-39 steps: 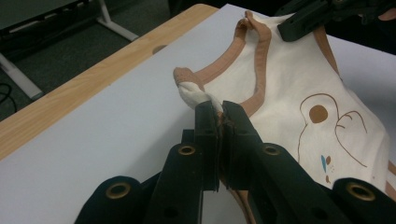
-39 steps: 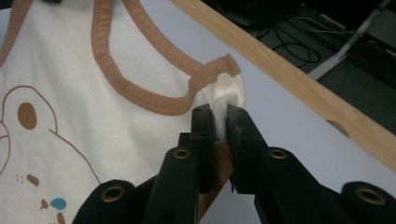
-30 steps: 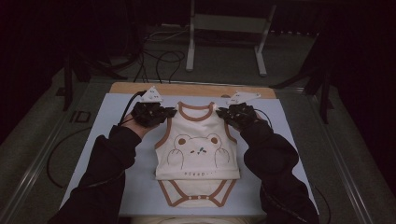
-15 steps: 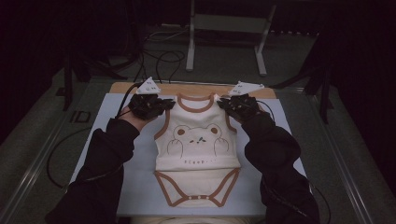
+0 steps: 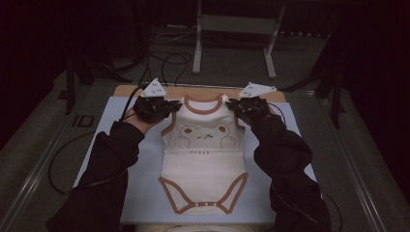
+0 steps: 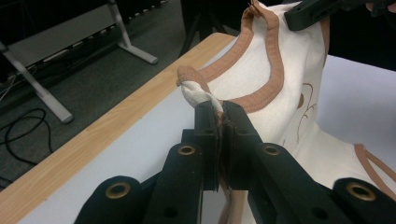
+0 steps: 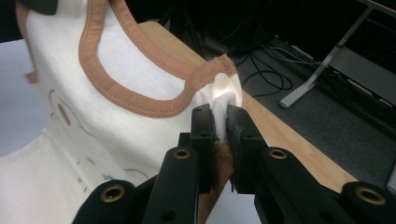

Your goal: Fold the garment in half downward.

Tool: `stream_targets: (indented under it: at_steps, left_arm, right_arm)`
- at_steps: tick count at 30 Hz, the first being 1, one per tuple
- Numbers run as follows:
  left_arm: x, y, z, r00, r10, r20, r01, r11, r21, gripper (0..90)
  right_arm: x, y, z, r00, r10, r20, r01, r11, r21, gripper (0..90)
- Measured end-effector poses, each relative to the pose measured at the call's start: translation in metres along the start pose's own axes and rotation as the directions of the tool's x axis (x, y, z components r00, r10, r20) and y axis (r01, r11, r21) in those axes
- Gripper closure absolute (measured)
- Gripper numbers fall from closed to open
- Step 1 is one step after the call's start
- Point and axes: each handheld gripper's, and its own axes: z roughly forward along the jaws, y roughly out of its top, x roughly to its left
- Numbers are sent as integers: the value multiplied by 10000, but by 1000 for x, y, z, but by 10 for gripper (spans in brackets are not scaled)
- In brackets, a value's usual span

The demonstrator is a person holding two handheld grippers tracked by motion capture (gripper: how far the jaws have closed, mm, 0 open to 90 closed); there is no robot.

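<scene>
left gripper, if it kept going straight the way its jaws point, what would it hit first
The left gripper is shut on a shoulder strap of the baby bodysuit, so that bunched cloth is met at once. Past it, probably the wooden table edge, though depth is hard to judge.

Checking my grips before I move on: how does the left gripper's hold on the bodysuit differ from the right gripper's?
The left gripper pinches the strap bunched into a small twist, jaws almost touching; the right gripper holds a thicker white fold, with a slightly wider gap between its jaws. In the high view, the left gripper is at the bodysuit's left shoulder and the right gripper at its right. Both are shut on a shoulder strap near the table's wooden far edge.
</scene>
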Motion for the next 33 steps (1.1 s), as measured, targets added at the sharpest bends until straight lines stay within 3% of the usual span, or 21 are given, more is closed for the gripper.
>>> stream_targets:
  at_steps: [15,25,33]
  left_arm:
    - [-19,-16,-5,9989,282,364,-289,9994,188,857]
    - [-41,-32,-15,9955,622,711,-644,9975,295,857]
    - [-53,-46,-17,9933,644,956,-689,9966,451,857]
  right_arm:
    - [20,-20,-12,9991,-294,-316,299,9994,162,821]
    - [40,-33,-26,9957,-604,-700,618,9979,175,821]
    - [53,-45,-34,9924,-621,-1059,648,9977,219,821]
